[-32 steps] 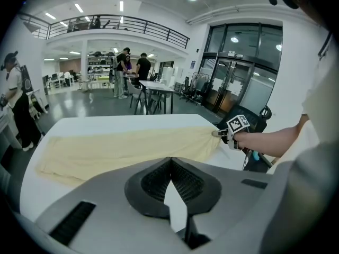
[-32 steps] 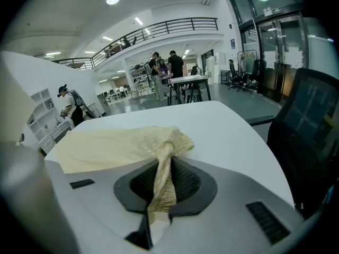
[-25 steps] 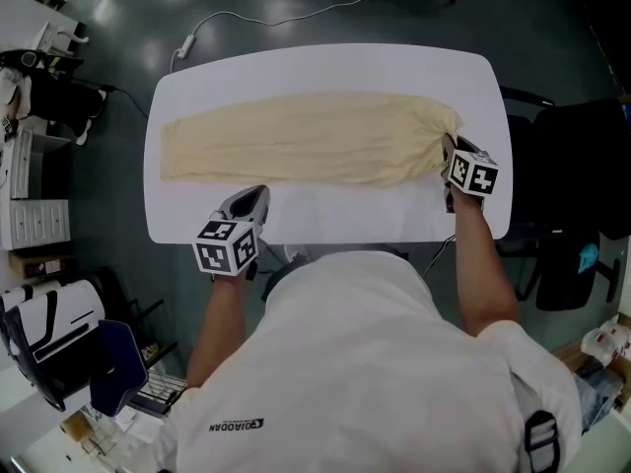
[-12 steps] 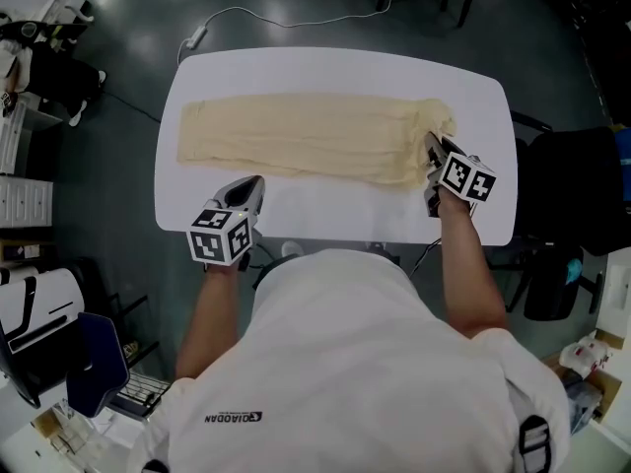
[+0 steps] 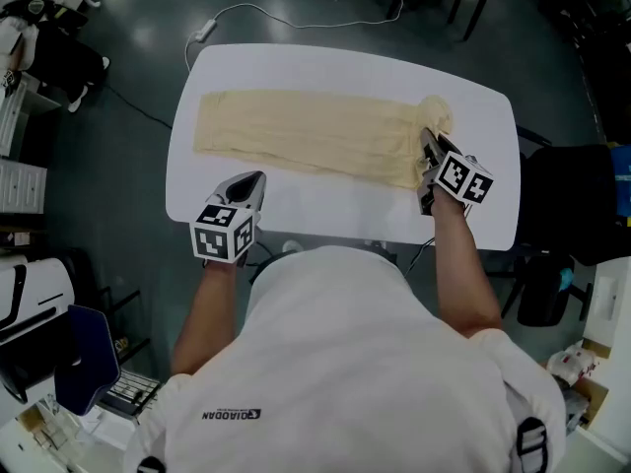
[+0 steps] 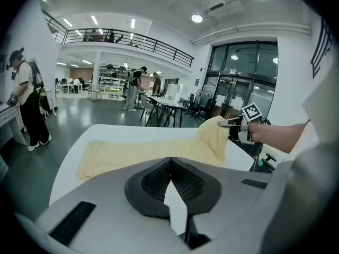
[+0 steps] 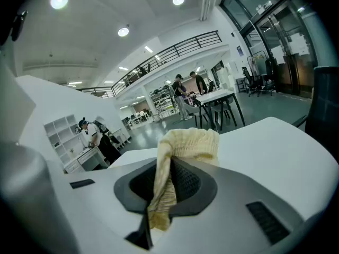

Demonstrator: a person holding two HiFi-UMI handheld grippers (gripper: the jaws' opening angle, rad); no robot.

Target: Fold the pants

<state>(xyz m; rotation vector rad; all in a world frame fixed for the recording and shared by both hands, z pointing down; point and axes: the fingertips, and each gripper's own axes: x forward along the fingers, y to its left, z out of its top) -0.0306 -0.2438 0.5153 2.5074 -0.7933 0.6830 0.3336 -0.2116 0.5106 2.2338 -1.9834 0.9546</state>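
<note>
Pale yellow pants (image 5: pixel 306 131) lie stretched lengthwise across the white table (image 5: pixel 345 215). My right gripper (image 5: pixel 424 146) is shut on their right end, which rises bunched off the table top. In the right gripper view the ribbed cloth (image 7: pixel 185 142) runs between the jaws of my right gripper (image 7: pixel 161 187) and hangs out below them. My left gripper (image 5: pixel 254 180) hovers over bare table near the front edge, left of centre and short of the pants. Its jaws (image 6: pixel 170 181) are shut with nothing in them. From there I see the pants (image 6: pixel 143 150) and the right gripper (image 6: pixel 235 123).
A black chair (image 5: pixel 572 200) stands close to the table's right end. A cable (image 5: pixel 286 18) trails on the dark floor beyond the far edge. Desks and equipment (image 5: pixel 30 47) fill the left side. People (image 6: pixel 24 105) stand far back in the hall.
My right gripper has carried the pants' right end up and to the left, bunching the cloth. My left gripper has slid a little left along the front of the table.
</note>
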